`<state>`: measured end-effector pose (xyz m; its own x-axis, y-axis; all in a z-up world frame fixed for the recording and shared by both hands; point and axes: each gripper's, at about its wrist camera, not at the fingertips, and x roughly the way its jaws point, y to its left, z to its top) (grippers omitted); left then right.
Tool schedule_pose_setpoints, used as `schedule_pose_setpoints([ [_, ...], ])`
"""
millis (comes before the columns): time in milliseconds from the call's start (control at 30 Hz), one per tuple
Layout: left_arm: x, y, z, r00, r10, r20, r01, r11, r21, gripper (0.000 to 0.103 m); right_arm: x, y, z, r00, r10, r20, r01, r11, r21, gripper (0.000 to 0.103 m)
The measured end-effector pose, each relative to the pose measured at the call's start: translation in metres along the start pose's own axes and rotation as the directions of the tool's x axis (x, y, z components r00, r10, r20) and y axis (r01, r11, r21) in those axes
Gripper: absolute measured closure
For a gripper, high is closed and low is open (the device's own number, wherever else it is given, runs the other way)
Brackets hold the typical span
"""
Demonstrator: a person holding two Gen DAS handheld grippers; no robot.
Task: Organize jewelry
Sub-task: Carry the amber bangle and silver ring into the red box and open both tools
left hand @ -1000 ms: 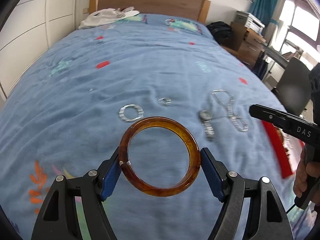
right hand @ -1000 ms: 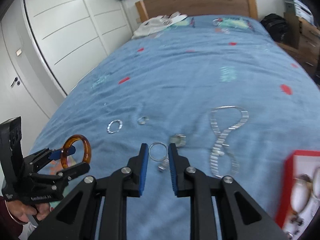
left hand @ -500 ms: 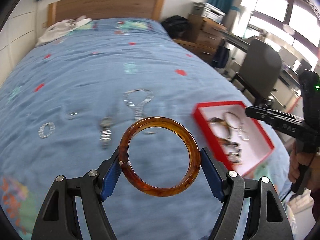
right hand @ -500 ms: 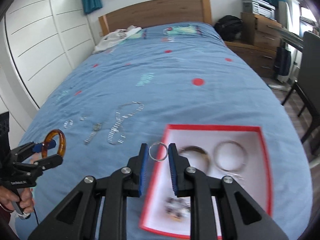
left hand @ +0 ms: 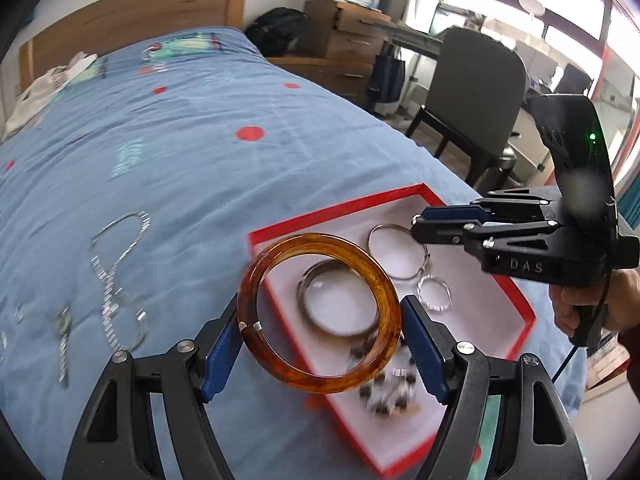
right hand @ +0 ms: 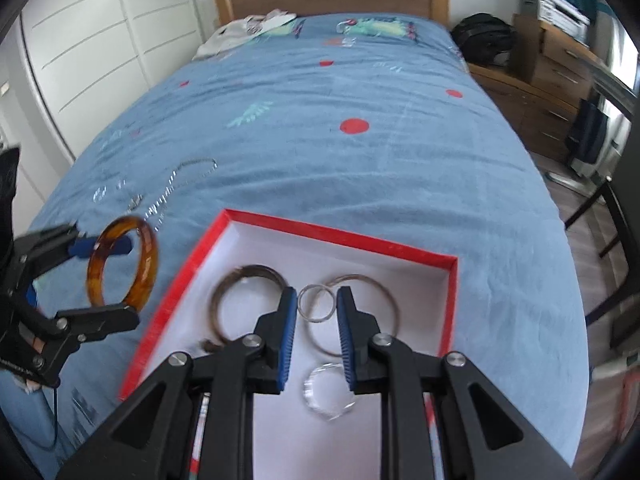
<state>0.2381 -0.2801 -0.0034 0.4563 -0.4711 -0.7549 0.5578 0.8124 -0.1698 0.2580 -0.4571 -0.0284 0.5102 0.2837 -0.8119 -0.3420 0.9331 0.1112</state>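
Amber resin bangle (left hand: 319, 313) sits clamped in the left hand-held gripper (left hand: 320, 344) over the red-rimmed white tray (left hand: 516, 300); right hand-held gripper (right hand: 317, 334) pinches a thin silver ring (right hand: 317, 303). Lower each gently before releasing.

"DAS" in pale capital letters on the black side of the right tongs' body (left hand: 524, 266), seen in the left wrist view, just ahead of the hand on the grip. Small pale lettering on the lower body of the left tongs (right hand: 16, 364) at the left edge of the right wrist view, too small and blurred to read. Printed patterns on the blue bed cover (right hand: 360, 80), with no legible words. No other readable text, number or sign.
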Motion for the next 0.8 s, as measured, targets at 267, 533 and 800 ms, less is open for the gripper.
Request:
schedule_pose_setpoints([
  [267, 0.048, -0.016, 0.011, 0.997, -0.009, -0.071, 0.012, 0.998, 0.055, 0.029, 0.030, -0.021, -0.001, 0.997, 0.016, -0.075, -0.024, 0.994, -0.106, 0.084],
  [533, 0.068, -0.021, 0.006, 0.992, 0.010, -0.127, 0.002, 0.995, 0.096, 0.029, 0.052, -0.022, 0.005, 0.986, -0.020, -0.164, -0.019, 0.972, -0.235, 0.083],
  [800, 0.074, -0.020, 0.006, 0.990, 0.036, -0.138, -0.020, 0.993, 0.115, 0.029, 0.060, -0.021, 0.010, 0.977, -0.032, -0.209, -0.033, 0.954, -0.299, 0.083],
])
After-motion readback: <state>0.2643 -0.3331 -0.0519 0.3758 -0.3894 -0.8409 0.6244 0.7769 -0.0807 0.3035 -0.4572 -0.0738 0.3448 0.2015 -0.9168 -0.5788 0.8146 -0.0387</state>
